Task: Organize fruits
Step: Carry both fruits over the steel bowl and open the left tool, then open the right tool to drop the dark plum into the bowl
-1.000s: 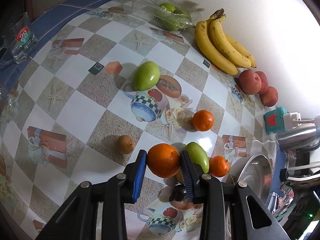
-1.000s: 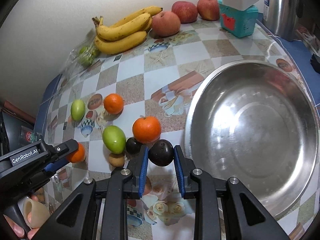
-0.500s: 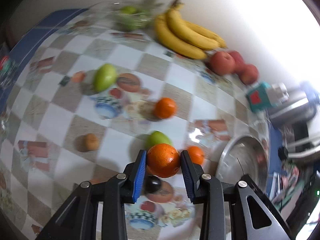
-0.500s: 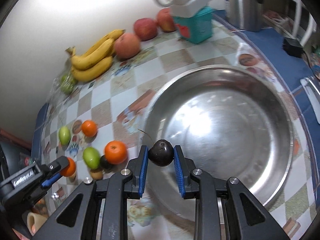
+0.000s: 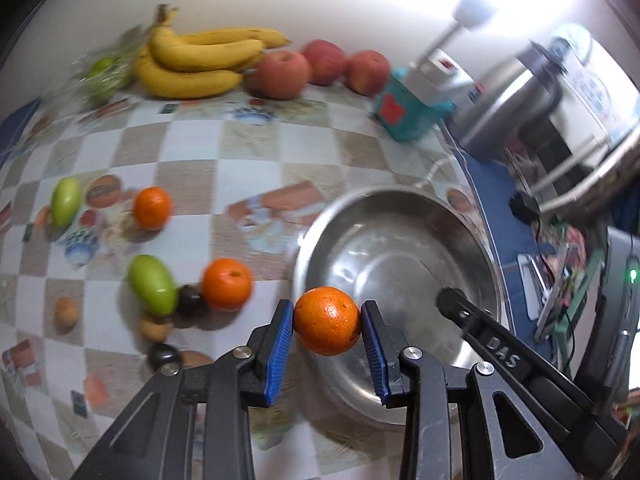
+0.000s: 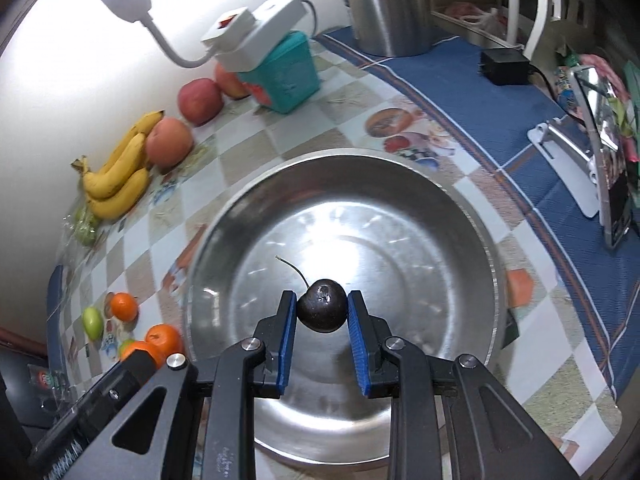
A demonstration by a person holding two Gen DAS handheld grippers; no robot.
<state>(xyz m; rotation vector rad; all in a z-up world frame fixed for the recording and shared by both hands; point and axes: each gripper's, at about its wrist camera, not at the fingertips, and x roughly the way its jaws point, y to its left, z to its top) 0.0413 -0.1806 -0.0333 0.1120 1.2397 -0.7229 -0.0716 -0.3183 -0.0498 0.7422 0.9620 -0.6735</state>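
Right wrist view, lower centre: my right gripper (image 6: 322,316) is closed to a cherry's width, blue pads pinching a dark cherry (image 6: 322,311) by its sides, stem pointing toward the upper left. It hangs over the inside of the steel bowl (image 6: 494,280), which looks empty. Left wrist view, lower centre: my left gripper (image 5: 327,322) clamps a small orange (image 5: 327,321) between its pads, over the bowl's near left rim. Outward, at the left of that frame, two more oranges, two green fruits and several small dark and brown fruits lie on the checked tablecloth (image 5: 192,168); bananas (image 5: 200,62) and apples line the wall at the top. To do this step well, I judge the cherry should be lowered close to the bowl floor before I part the pads, and the orange carried further past the rim, so neither bounces out.
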